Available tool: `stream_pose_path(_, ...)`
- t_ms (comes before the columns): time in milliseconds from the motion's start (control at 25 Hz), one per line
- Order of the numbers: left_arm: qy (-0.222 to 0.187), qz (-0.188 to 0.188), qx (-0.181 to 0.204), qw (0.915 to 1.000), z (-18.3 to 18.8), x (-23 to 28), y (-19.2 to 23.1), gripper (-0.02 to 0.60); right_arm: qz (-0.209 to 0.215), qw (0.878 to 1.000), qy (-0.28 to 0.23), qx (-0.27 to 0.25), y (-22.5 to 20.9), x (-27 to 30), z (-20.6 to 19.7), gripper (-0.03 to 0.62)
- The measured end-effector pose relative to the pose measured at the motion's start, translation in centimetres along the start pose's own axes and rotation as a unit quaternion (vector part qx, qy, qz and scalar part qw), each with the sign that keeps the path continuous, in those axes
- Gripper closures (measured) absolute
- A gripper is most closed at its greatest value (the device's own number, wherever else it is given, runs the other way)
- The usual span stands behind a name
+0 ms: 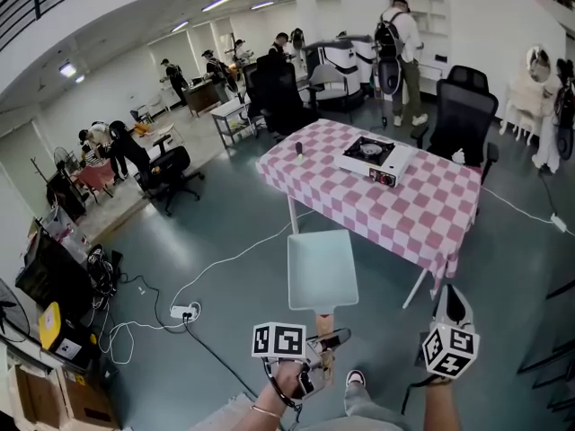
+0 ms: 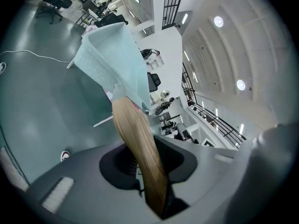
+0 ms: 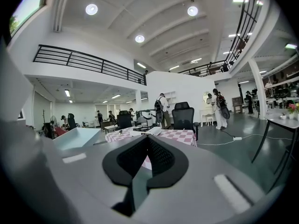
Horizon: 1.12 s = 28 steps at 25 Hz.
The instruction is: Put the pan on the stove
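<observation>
Your left tool point(image 1: 329, 340) is clamped on the wooden handle point(image 2: 140, 146) of the pale blue square pan point(image 1: 322, 270). You hold the pan in the air above the floor, short of the pink-checked desk point(image 1: 422, 215). The stove point(image 1: 373, 157) sits on that desk, well apart from the pan. Your right tool point(image 1: 452, 305) has its jaws together, with nothing between them.

- No text, brand, number or sign can be read.
- Only wordless square markers are seen, on the left hand-held gripper point(image 1: 328, 338) and the right hand-held gripper point(image 1: 452, 302).
</observation>
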<state>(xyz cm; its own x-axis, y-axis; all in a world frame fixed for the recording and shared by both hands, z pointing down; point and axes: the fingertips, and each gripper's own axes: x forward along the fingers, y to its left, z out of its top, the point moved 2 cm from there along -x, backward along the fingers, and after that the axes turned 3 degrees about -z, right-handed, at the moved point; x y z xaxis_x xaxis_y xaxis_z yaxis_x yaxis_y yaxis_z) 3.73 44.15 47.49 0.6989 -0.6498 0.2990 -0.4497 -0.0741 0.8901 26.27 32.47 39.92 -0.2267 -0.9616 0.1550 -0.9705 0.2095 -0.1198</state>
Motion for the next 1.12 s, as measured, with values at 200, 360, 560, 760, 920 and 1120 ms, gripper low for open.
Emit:
stream_pose_path(200,0.0,0.003,-0.003,1.0,3.9,2.7,0.6,0.491,0.003,1.0,0.008,-0.001,-0.5,4.8,0.4,0.585)
stream_pose_path(360,-0.001,0.006,-0.007,1.0,6.7,4.8,1.1,0.492,0.004,1.0,0.012,-0.004,-1.0,8.3,1.2,0.585)
stream_pose_path(560,-0.002,0.01,-0.008,0.9999,10.1,7.1,1.6,0.494,0.004,1.0,0.014,-0.003,-1.9,12.6,2.0,0.585)
stream_pose_path(760,-0.006,0.012,-0.014,0.9998,13.4,9.1,1.9,0.494,0.009,1.0,0.017,0.002,-2.4,16.8,2.5,0.585)
stream_pose_path(920,-0.013,0.017,-0.014,0.9997,15.6,10.3,2.4,0.494,0.013,1.0,0.014,0.005,-2.9,19.5,2.9,0.585)
stream_pose_path(1120,-0.016,0.021,-0.016,0.9995,17.8,11.3,2.9,0.494,0.013,1.0,0.017,0.008,-3.1,22.0,2.8,0.585)
